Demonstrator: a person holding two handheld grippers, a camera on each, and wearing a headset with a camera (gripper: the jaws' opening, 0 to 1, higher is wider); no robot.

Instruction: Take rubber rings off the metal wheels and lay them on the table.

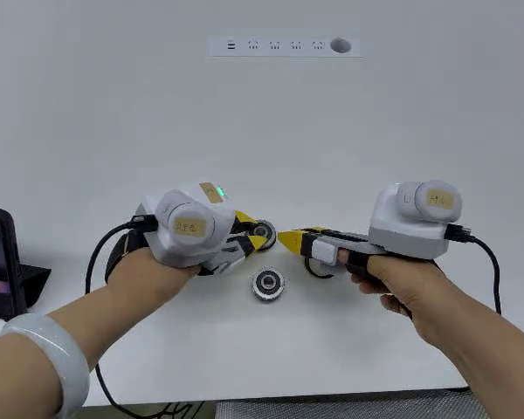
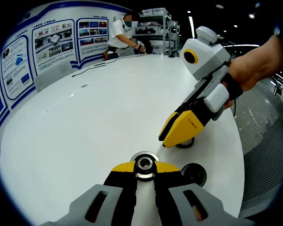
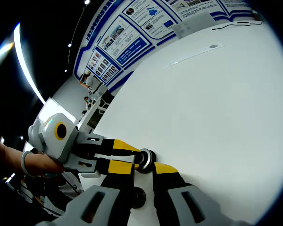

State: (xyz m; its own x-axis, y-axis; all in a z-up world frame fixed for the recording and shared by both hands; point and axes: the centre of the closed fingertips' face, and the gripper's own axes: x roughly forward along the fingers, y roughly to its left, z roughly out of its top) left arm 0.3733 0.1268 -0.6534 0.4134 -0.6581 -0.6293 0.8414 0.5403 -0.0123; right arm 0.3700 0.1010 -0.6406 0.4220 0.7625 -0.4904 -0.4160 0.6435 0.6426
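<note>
The left hand-held gripper (image 1: 251,231) is clamped on a metal wheel (image 1: 263,231) by its rim, above the counter (image 1: 358,340), with the hub face tilted up. The right hand-held gripper (image 1: 286,237) points at that wheel, just beside it; whether its jaws are apart or together I cannot tell. A second wheel (image 1: 267,284) lies flat on the counter, nearer the person.

nothing can be read for certain. the tan stickers (image 1: 189,227) on the left tool (image 1: 260,236) and the tan label (image 1: 439,200) on the right tool (image 1: 288,237) carry handwriting too small to make out. the wall posters (image 2: 61,40) show only blurred print.
</note>
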